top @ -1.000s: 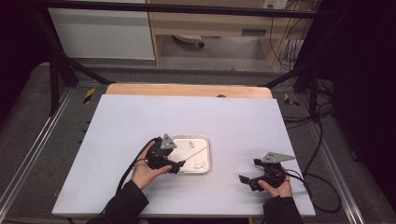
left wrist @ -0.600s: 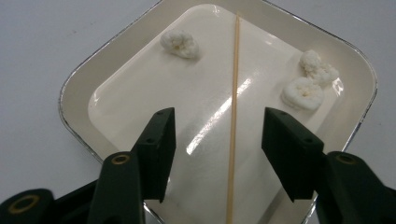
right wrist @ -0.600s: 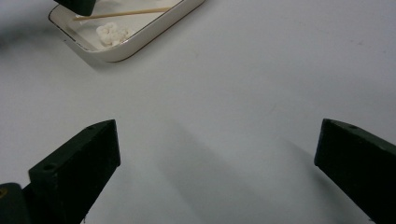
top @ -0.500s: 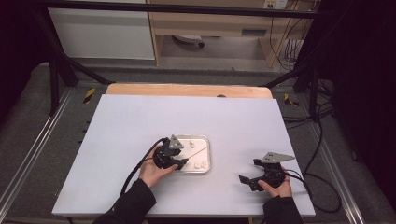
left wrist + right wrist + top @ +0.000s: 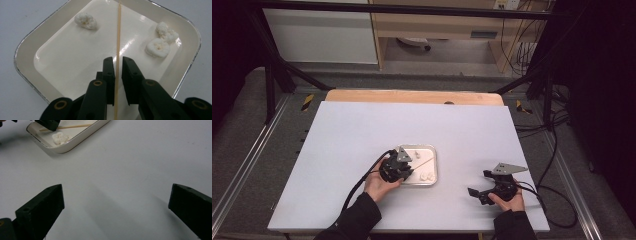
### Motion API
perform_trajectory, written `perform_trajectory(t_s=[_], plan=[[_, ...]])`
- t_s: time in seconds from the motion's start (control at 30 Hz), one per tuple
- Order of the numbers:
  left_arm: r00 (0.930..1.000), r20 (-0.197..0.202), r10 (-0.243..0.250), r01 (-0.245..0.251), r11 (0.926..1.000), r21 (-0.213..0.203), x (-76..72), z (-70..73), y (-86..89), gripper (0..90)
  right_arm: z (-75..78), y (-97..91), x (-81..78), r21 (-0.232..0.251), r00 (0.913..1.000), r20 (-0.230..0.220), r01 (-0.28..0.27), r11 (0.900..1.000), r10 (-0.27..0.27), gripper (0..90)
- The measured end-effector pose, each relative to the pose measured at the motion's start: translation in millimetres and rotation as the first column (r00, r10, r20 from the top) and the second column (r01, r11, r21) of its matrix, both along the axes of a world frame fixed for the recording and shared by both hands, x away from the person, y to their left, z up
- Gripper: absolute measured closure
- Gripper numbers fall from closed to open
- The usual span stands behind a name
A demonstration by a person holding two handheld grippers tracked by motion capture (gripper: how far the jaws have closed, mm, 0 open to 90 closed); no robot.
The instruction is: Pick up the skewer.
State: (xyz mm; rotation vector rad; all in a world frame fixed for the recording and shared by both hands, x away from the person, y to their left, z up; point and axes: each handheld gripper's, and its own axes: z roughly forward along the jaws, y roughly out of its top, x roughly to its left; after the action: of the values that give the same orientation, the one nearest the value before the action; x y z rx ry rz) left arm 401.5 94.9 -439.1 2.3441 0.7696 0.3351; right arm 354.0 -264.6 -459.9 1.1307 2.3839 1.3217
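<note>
The stick (image 5: 118, 37) is thin, straight and pale, like a bare wooden skewer, and it lies in a shallow white tray (image 5: 27, 47) with rounded corners and a thin metallic rim. In the left gripper view its long axis runs straight away from the camera, from between the black fingers (image 5: 109, 75) up to the tray's far rim. In the high view it lies slantwise across the tray (image 5: 434, 165), its far end toward the back right. The left gripper (image 5: 118, 72) has just been closing its fingers, and they now stand close on either side of the stick, one seemingly against it and a sliver of gap at the other; whether they truly pinch it I cannot tell. The left gripper view also shows three white puffy lumps (image 5: 85, 20), one left of the stick and two right, mere specks from above. The right gripper (image 5: 484, 192) rests on the counter (image 5: 362, 125) well right of the tray, fingers spread wide with nothing between them.
</note>
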Motion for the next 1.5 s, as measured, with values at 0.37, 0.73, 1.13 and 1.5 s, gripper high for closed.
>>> perform_trajectory(t_s=[0.37,0.73,1.13,1.5], plan=[[1.0000,0.003,0.005,-0.004,0.9999,-0.010,-2.2,-1.1,-2.3,87.5,-0.1,0.0,0.1,0.002,1.0000,0.001,-0.002,1.0000,0.002,0.8],[1.0000,0.005,0.007,-0.007,0.9989,-0.045,-3.4,-3.1,0.7,88.6,-0.3,0.2,0.3,0.002,1.0000,-0.001,-0.005,1.0000,0.005,0.8],[0.9995,0.030,0.004,-0.001,0.9962,-0.088,-8.2,6.0,8.1,88.7,-0.3,0.3,0.2,0.000,1.0000,-0.001,-0.005,1.0000,0.005,0.8],[0.9990,0.045,-0.002,0.007,0.9936,-0.113,-16.1,15.4,17.6,88.7,0.3,0.4,0.3,0.001,1.0000,0.005,-0.002,1.0000,0.002,0.7]])
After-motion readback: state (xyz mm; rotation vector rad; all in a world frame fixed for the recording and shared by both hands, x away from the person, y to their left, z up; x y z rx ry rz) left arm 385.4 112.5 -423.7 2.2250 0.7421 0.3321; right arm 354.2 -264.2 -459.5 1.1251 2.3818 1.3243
